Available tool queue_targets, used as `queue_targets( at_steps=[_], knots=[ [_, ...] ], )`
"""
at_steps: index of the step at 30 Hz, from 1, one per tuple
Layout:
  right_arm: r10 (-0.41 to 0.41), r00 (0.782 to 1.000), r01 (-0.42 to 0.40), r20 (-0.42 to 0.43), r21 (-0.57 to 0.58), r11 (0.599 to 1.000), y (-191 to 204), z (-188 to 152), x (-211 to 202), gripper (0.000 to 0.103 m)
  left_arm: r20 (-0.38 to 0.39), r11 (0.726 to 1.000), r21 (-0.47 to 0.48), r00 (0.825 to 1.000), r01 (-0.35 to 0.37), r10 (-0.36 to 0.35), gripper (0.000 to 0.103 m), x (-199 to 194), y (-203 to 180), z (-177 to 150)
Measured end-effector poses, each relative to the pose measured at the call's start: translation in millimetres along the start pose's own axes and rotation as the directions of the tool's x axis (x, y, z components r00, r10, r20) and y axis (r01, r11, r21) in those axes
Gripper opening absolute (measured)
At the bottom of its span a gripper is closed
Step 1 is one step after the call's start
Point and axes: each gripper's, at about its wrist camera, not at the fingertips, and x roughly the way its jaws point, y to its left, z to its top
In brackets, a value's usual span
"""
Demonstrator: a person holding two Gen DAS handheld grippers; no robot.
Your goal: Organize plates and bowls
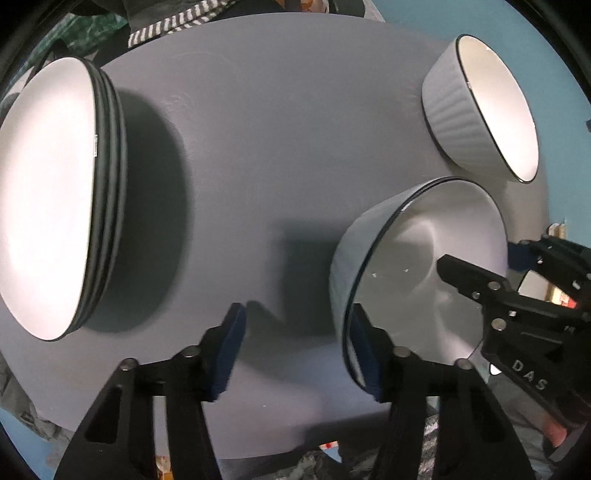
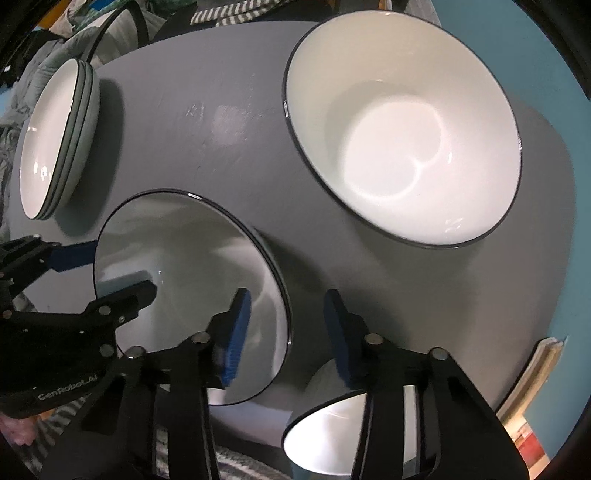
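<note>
A white bowl (image 1: 417,266) (image 2: 184,266) with a dark rim stands on the grey table (image 1: 277,147). My left gripper (image 1: 297,317) (image 2: 120,269) straddles its left rim: one blue pad is inside the bowl by the wall and the other hangs well outside over the table, so the jaws are open. My right gripper (image 2: 287,310) (image 1: 480,258) straddles the opposite rim with a gap on both sides, also open. A stack of white plates (image 1: 48,184) (image 2: 55,140) lies at the table's left. Behind on the right stands a ribbed white bowl (image 1: 480,110) (image 2: 402,129).
Another white bowl (image 2: 332,435) sits at the table's near edge, partly under my right gripper's outer finger. Striped cloth (image 2: 236,14) lies beyond the far edge. The floor around the table is blue (image 2: 554,258). Books or papers (image 2: 532,380) lie at the lower right.
</note>
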Motion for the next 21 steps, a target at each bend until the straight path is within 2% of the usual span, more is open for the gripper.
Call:
queue_targets(
  at_steps=[2, 6, 7, 11, 13, 16, 21],
  knots=[
    [0.004, 1.000, -0.004, 0.001, 0.005, 1.000, 1, -1, 1, 0.029, 0.004, 1.000, 0.013, 1.000, -0.004, 0.004, 0.045, -1, -3, 0],
    [0.007, 1.000, -0.007, -0.005, 0.021, 1.000, 6, -1, 6, 0.017, 0.006, 0.999, 0.032, 1.000, -0.006, 0.006, 0.036, -2, -6, -1],
    [0.011, 1.000, -0.011, -0.005, 0.025, 1.000, 7, -1, 7, 0.016, 0.006, 1.000, 0.030, 1.000, -0.002, 0.002, 0.033, -3, -16, -11],
    [0.029, 1.000, -0.029, 0.003, 0.020, 0.999, 14, 1, 7, 0.013, 0.013, 0.998, 0.051, 1.000, 0.023, -0.024, 0.019, -4, -19, -14],
    [0.026, 1.000, -0.026, 0.009, 0.020, 0.999, 15, -13, 10, 0.012, 0.017, 0.998, 0.064, 1.000, 0.023, -0.024, 0.014, -5, -22, -16],
    [0.027, 1.000, -0.027, 0.012, 0.036, 0.999, 13, -15, 10, 0.009, 0.015, 0.997, 0.069, 1.000, 0.021, -0.022, 0.010, -5, -25, -19],
    [0.035, 0.999, -0.036, 0.018, 0.063, 0.997, 12, -20, 6, 0.007, 0.018, 0.995, 0.096, 1.000, 0.000, -0.002, 0.010, -9, -25, -18]
  ],
)
